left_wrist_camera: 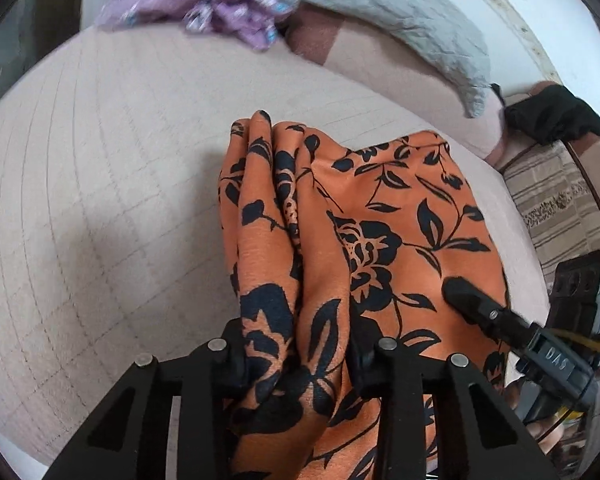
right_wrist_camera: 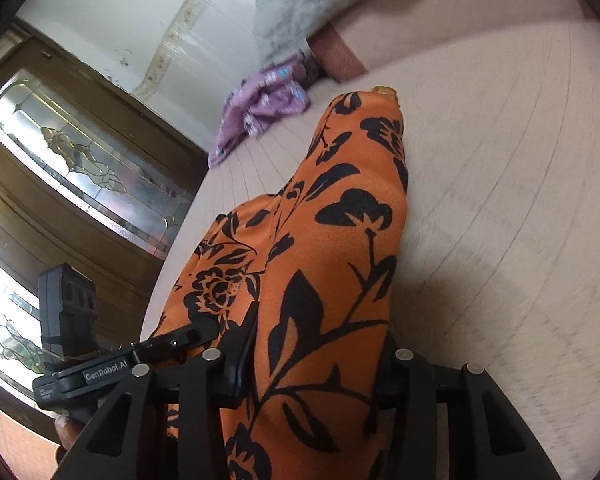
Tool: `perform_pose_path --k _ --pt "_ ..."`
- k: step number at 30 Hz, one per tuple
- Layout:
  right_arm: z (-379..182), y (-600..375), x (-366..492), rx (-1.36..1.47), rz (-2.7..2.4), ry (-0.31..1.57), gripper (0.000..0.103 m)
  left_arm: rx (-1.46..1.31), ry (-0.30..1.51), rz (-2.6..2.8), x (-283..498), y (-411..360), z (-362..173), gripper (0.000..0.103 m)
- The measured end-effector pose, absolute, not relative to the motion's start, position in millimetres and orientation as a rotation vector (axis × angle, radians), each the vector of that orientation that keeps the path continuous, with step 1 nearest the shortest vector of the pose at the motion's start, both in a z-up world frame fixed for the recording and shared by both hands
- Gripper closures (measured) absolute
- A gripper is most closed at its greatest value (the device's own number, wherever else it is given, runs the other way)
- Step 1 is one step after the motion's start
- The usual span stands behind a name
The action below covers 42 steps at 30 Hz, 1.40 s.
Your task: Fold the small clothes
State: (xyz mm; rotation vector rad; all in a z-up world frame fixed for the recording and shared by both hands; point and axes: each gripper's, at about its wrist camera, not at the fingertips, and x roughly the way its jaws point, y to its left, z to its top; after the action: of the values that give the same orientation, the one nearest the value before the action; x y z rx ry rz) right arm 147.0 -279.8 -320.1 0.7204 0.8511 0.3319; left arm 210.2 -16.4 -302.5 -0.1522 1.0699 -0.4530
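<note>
An orange cloth with a black flower print (left_wrist_camera: 340,220) hangs bunched above the pale quilted bed (left_wrist_camera: 100,200). My left gripper (left_wrist_camera: 296,360) is shut on its near edge, with fabric packed between the fingers. My right gripper (right_wrist_camera: 312,364) is shut on the same cloth (right_wrist_camera: 332,240), which drapes away over the bed (right_wrist_camera: 500,220). The right gripper's finger (left_wrist_camera: 466,298) shows at the right in the left wrist view, against the cloth. The left gripper (right_wrist_camera: 188,336) shows at the left in the right wrist view, pinching the cloth edge.
A purple patterned garment (left_wrist_camera: 204,12) lies crumpled at the far side of the bed, also in the right wrist view (right_wrist_camera: 260,112). A grey-white blanket (left_wrist_camera: 400,20) lies over a pillow behind it. A wooden cabinet with glass panels (right_wrist_camera: 80,160) stands beside the bed.
</note>
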Motion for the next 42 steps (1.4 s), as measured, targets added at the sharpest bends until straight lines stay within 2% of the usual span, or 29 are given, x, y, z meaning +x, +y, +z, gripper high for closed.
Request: perform_pose_path --k 9,17,25,42 --pt "-290 -333 120 0.724 0.290 0.730 0.057 -0.102 0.952 -0.473 191 -61 -275 0.066" --pt "-287 -380 107 0.763 0.265 0.688 0.057 -0.003 0.885 -0.433 179 -109 -260 0.066" --pt "-302 -403 119 0.838 0.270 0.716 0.057 0.049 0.870 -0.398 183 -132 -262 0.066" --pt "-351 -377 158 0.896 0.250 0.856 0.057 0.069 0.959 -0.332 208 -123 -290 0.067"
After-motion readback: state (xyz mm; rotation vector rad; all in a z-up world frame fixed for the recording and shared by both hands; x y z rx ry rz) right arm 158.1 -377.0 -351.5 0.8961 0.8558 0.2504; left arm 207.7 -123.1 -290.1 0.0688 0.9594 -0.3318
